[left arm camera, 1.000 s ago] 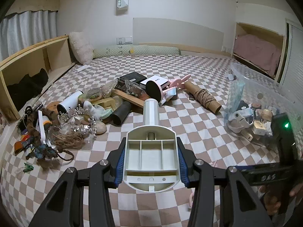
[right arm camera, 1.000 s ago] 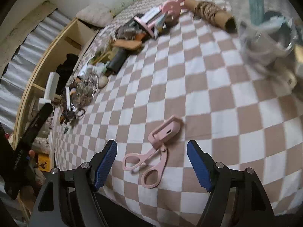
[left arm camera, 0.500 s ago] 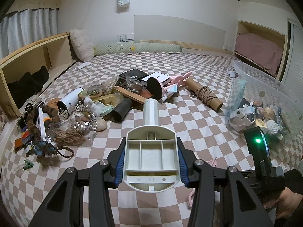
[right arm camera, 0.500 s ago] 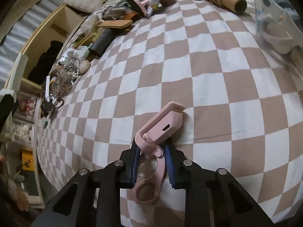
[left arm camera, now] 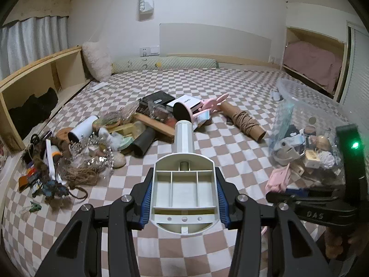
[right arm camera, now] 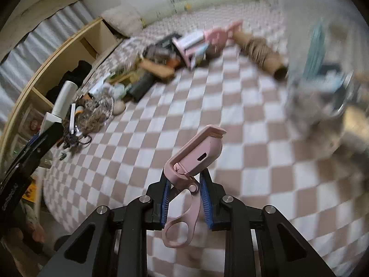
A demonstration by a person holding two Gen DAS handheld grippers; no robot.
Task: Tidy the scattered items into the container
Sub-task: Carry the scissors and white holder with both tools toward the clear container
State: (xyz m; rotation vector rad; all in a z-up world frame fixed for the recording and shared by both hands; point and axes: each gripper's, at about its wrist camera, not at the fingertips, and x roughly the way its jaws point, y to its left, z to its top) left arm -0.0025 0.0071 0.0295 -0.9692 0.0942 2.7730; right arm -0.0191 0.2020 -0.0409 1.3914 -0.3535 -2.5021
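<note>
- Gripping a pink eyelash curler (right arm camera: 196, 159), the right gripper (right arm camera: 185, 198) has its blue pads pinching the tool near the hinge, the loop handles hanging toward the camera and the pink head sticking out ahead. Its jaws closed on the curler within the last second.
- Nearest in the other view, the left gripper (left arm camera: 184, 198) pinches the ribbed base of a white plastic stand (left arm camera: 184, 184), whose round post points away over the bed.
- Below both lies the brown-and-white checked bedspread (right arm camera: 242, 161), bare in the near part.
- To the right, a little further, sits the clear plastic container (left arm camera: 306, 124), already holding small items. The curler hangs just in front of its near wall, seen from the left wrist view.
- Further left and beyond, a pile of scattered items (left arm camera: 129, 136) waits: a white bottle, twine, a tiara, a dark tube, boxes.
- Past it lies a cardboard tube wound with cord (left arm camera: 244, 121), then pillows and the wall.
- Risk, as a judgement: the curler is held at one narrow point, so it may pivot or slip out if swung fast. Its jutting head could catch the container rim. The right view is blurred, so clearance there is hard to judge.
</note>
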